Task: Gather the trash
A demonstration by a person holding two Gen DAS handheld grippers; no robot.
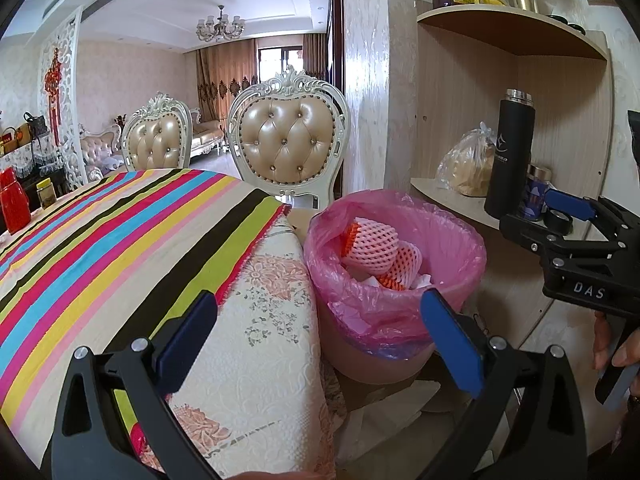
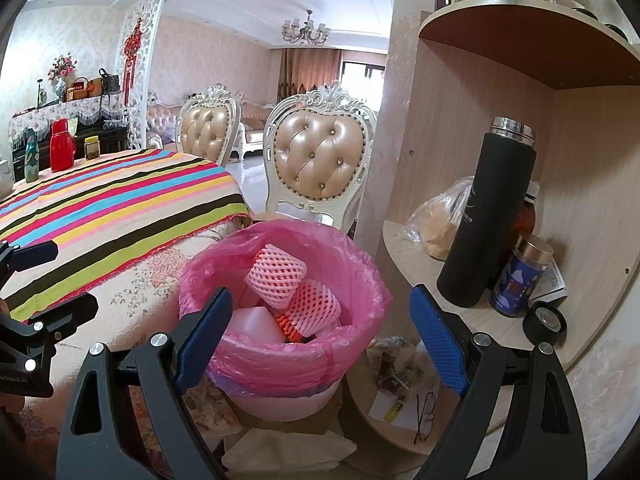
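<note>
Left wrist view: the left gripper (image 1: 320, 340) hangs with its blue-padded fingers spread wide and nothing between them, one pad over the table (image 1: 260, 320) edge, the other over the near rim of the waste bin (image 1: 376, 356). A striped cloth (image 1: 120, 232) lies over the floral table cover. The bin stands just beside the table corner, lined with a pink bag (image 1: 452, 240), and holds the trash: pink foam fruit nets (image 1: 372, 248) piled on white scraps. The right gripper (image 1: 576, 248) shows at the right edge, a hand (image 1: 612, 344) on its handle; only one of its blue pads is clearly visible from this side. Right wrist view: the right gripper (image 2: 320, 328) is released, its fingers parted to either side of the bin (image 2: 292, 396), empty. Two foam nets (image 2: 280, 276) lie inside the pink liner (image 2: 360, 280) beside a pale flat piece, possibly paper or plastic. The left gripper (image 2: 36, 280) is partly in view at the left edge above the table (image 2: 152, 276). On the corner shelf (image 2: 408, 256) to the right stand a black flask (image 2: 486, 216), a blue tin (image 2: 520, 280) and a clear bag (image 2: 440, 216). Two tufted chairs (image 2: 320, 152) stand behind the bin.
</note>
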